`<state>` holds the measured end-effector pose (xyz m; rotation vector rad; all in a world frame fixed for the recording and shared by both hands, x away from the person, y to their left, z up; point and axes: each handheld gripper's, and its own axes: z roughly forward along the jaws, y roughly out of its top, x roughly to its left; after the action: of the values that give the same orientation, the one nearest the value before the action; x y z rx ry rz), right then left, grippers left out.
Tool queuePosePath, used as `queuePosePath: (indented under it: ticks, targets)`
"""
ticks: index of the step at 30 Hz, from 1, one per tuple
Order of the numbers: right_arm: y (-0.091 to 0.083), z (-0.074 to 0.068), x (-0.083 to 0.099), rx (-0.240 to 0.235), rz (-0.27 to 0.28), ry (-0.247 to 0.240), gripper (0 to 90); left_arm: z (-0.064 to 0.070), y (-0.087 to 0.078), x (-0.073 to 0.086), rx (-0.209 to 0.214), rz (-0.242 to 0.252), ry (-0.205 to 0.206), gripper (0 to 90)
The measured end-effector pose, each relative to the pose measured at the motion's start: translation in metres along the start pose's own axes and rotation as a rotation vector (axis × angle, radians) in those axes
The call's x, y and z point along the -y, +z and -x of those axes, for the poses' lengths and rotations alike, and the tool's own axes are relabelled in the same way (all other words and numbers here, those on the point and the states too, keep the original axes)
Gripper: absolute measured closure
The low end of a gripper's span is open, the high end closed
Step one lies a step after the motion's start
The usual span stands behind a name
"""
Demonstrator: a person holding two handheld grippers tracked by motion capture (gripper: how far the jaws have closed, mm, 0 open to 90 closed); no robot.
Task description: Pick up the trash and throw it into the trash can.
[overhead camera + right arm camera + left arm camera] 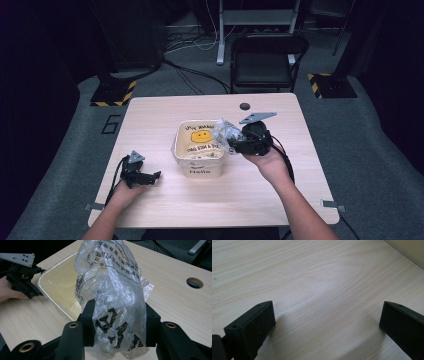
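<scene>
Two grippers: one in each of the person's hands, over a pale wooden table (165, 200).
Bag: a crumpled clear plastic bag (112, 290) printed with black characters that I cannot read; it is clamped between the jaws of the right gripper (117, 322).
Bag axis: in the right gripper view its long axis runs straight out from the jaws toward 12 o'clock, free end farthest away.
Bag place: in the high view it hangs over the 3 o'clock rim of the tub.
Tub: a cream square tub (199, 167) at table centre, with a yellow smiley face and writing inside; its near wall reads "Hello".
Right hand: raised at 3 o'clock of the tub, gripper aimed toward 9 o'clock.
Left gripper (150, 177): low at 8 o'clock of the tub, jaws spread wide over bare wood, grasping nothing.
</scene>
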<state>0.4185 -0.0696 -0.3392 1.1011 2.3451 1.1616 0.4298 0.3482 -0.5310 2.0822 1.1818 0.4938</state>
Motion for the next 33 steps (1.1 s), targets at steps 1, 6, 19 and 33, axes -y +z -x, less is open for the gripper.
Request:
queuePosePath:
  ticks: [1, 6, 19, 33]
  targets:
    - [0.000, 0.000, 0.000, 0.000, 0.000, 0.000, 56.3, 0.000, 0.000, 0.000, 0.000, 0.000, 0.000, 0.1]
    - [0.005, -0.003, -0.006, -0.009, 0.002, -0.002, 56.3, 0.000, 0.000, 0.000, 0.000, -0.003, 0.004, 0.1]
    - [0.021, -0.016, -0.020, -0.034, 0.006, -0.020, 56.3, 0.000, 0.000, 0.000, 0.000, -0.002, 0.003, 0.1]
    - [0.044, -0.029, -0.027, -0.038, -0.017, -0.056, 56.3, 0.000, 0.000, 0.000, 0.000, -0.003, 0.003, 0.1]
